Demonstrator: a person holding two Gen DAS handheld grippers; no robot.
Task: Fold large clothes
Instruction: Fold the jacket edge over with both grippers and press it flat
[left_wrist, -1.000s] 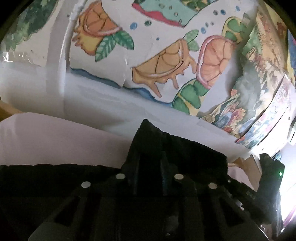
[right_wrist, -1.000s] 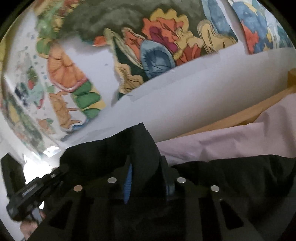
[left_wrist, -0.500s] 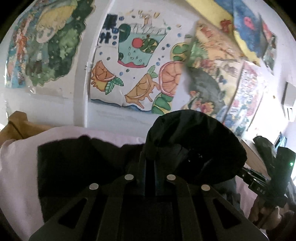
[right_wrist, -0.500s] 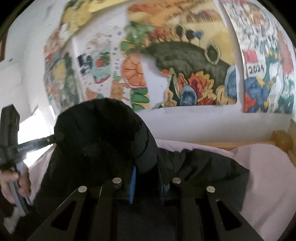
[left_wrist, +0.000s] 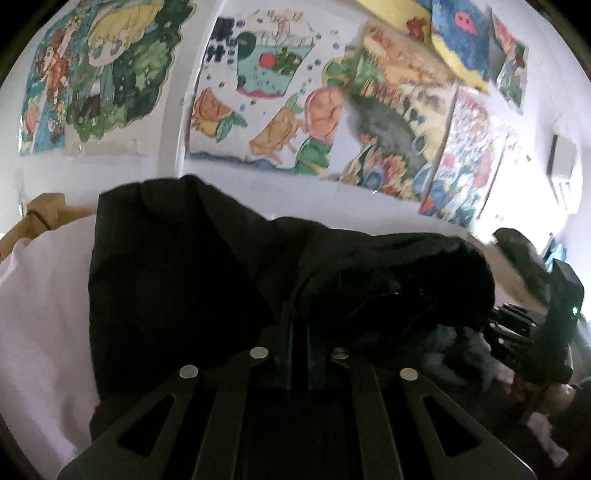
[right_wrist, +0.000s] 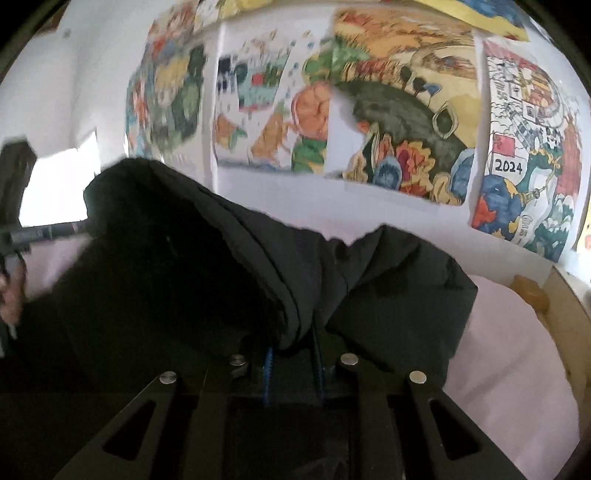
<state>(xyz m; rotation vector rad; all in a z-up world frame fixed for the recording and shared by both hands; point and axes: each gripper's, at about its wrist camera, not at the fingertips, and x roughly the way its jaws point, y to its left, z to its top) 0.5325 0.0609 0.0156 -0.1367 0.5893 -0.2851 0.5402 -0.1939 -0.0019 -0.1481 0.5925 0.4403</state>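
A large black jacket (left_wrist: 192, 266) lies on a pale pink bed sheet (left_wrist: 44, 306). My left gripper (left_wrist: 300, 325) is shut on a fold of the jacket, which bulges up over its fingers. My right gripper (right_wrist: 293, 343) is shut on another thick fold of the same jacket (right_wrist: 192, 266), lifted above the sheet (right_wrist: 509, 350). The right gripper's body shows at the right of the left wrist view (left_wrist: 554, 317). The left gripper's body shows at the left edge of the right wrist view (right_wrist: 22, 236). The fingertips are hidden by cloth.
A white wall with several colourful drawings (left_wrist: 280, 110) stands behind the bed. A wooden bed frame shows at the left (left_wrist: 40, 214) and at the right (right_wrist: 561, 317). Other dark items (left_wrist: 517, 243) sit on a ledge to the right.
Both grippers have pulled back from the wall with the jacket held, so more of the wall, sheet and spread jacket is in view. The lifted fold has come down lower.
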